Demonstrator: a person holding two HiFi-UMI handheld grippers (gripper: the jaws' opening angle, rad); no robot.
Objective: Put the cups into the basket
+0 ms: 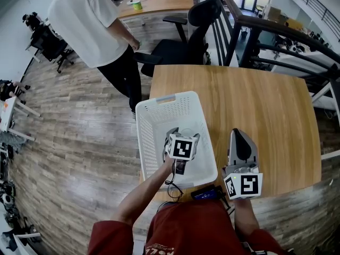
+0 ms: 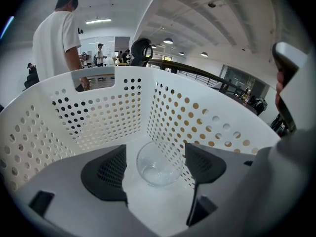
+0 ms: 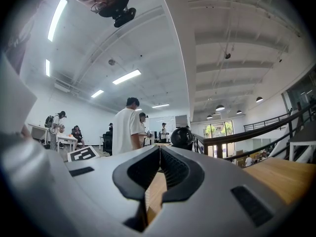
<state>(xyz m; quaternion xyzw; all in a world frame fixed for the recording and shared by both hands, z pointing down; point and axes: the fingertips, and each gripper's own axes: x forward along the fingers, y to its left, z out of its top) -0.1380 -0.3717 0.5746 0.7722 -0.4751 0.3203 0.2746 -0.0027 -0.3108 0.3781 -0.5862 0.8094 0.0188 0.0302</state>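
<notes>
Right tool [image 1: 239,134], at the lower right of the head view, is clenched with nothing between its jaws, and it is over the bare tabletop [image 1: 276,105]. Left of it, the left tool [image 1: 181,134] reaches down into the white basket [image 1: 159,101], which stands at the left edge of the tabletop. Its jaws are released and stand wide apart. Between them, touched by neither pad, a clear cup [image 2: 157,168] sits on the basket floor, near the perforated right wall.
</notes>
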